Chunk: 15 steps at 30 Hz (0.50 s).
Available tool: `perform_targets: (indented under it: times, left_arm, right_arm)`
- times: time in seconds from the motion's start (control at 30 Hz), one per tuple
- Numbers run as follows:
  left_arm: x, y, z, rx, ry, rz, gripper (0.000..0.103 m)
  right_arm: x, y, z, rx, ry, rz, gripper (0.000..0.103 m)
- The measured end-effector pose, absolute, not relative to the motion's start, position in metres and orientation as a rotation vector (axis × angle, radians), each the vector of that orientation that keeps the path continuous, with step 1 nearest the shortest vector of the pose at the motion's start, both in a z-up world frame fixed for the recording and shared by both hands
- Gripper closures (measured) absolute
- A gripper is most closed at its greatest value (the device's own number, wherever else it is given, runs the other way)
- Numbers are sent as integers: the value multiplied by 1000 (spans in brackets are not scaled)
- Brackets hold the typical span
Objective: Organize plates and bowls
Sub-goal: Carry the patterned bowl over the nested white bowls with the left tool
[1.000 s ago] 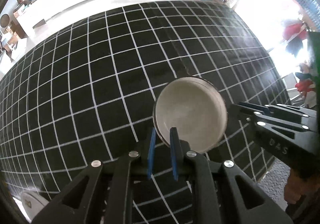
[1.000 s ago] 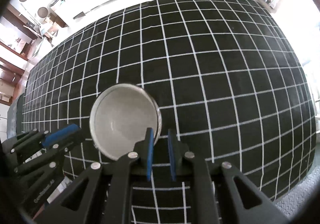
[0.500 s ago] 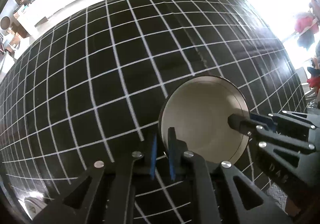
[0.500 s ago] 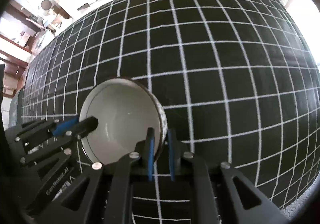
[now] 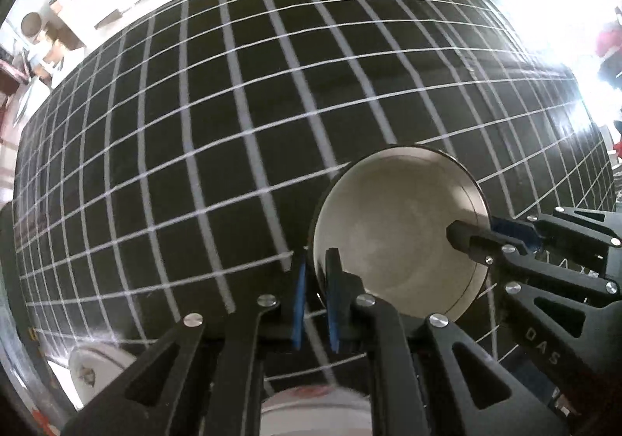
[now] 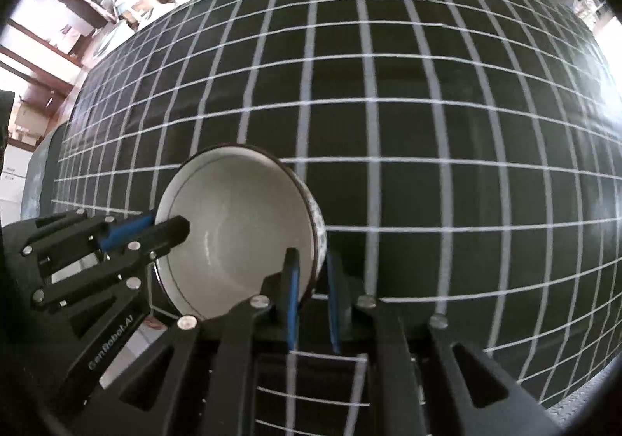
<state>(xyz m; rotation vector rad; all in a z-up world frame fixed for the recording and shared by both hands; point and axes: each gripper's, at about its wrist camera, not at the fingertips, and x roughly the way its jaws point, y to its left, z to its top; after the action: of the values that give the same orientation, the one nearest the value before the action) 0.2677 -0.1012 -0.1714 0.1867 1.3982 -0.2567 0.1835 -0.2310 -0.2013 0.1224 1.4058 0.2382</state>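
Both grippers pinch the same white bowl (image 5: pixel 396 238) by its rim – the left gripper (image 5: pixel 315 296) closed on one side, the right gripper (image 6: pixel 311 300) closed on the opposite side, each with one finger inside the bowl. The bowl is over the black checked tablecloth (image 5: pixel 233 117), near the table's near edge; whether it touches the cloth cannot be told. More white dishes (image 5: pixel 97 370) show at that edge – partly hidden.

Two wrist views, close above the checked cloth (image 5: pixel 233 125) (shared bowl (image 5: pixel 396 241) from opposite sides).
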Motion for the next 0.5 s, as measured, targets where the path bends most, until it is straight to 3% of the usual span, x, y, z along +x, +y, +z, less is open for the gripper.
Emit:
perform_targets:
  times: [0.5]
  left_arm:
    - [244,-3,-170,114,1386,-229,95]
  right_arm:
    - [174,-135,-198,6,1426,289,87]
